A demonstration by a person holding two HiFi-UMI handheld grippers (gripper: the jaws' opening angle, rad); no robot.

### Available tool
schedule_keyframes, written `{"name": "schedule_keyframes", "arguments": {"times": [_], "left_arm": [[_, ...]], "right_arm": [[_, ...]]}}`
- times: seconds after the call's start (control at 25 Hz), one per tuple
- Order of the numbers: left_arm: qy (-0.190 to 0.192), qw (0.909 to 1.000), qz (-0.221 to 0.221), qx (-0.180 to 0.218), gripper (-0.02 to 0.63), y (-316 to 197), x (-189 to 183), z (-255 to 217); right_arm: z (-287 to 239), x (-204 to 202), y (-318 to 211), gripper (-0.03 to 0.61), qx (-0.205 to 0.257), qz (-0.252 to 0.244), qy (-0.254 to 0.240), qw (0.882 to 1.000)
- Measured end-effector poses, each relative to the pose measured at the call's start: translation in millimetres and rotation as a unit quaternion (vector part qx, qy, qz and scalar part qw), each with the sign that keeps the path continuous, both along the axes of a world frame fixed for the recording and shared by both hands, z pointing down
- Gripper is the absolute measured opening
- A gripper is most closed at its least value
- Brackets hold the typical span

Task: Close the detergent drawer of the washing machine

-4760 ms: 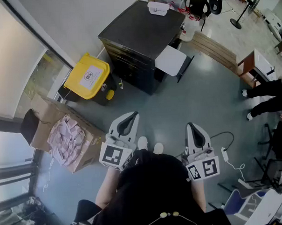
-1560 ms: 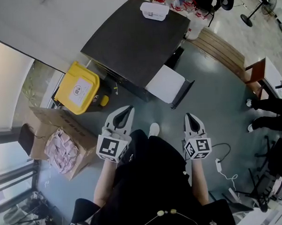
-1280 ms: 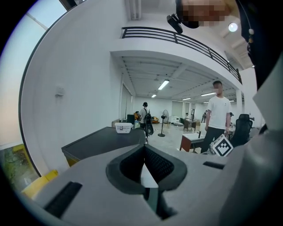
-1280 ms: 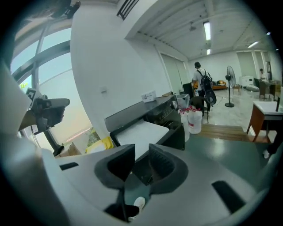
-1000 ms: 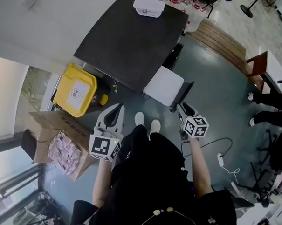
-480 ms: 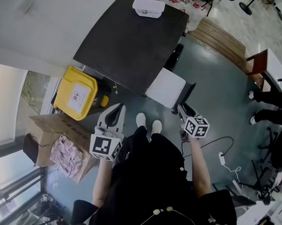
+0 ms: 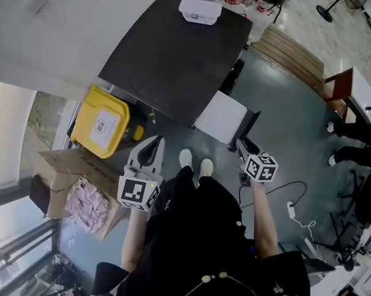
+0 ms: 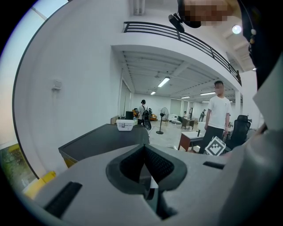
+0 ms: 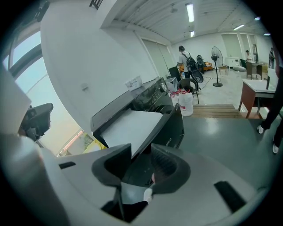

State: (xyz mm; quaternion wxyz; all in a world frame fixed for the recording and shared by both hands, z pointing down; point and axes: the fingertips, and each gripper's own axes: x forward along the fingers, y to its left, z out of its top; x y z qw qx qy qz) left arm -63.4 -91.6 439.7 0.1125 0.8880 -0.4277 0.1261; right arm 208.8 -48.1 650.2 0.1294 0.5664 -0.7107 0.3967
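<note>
jaws of my right claw point(image 7: 241, 147) stand half apart, black front edge of the white-topped pull-out detergent drawer point(image 7: 220, 117) between them; left claw point(image 7: 156, 141) pinched shut, empty.

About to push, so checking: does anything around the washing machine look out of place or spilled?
Only the white detergent drawer: it juts well out of the dark grey washing machine, its dark front panel over the floor. The right gripper is at that panel. No spill shows.
</note>
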Motion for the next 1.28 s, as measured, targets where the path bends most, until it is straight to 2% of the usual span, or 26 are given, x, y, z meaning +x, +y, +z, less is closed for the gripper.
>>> {"name": "schedule_keyframes", "arguments": {"times": [1.28], "left_arm": [[0.0, 0.9997, 0.022, -0.006, 0.003, -1.7, 17.8, 1.9]], "right_arm": [[4.4, -4.6, -6.9, 0.155, -0.02, -0.018, 0.0, 1.0]]}}
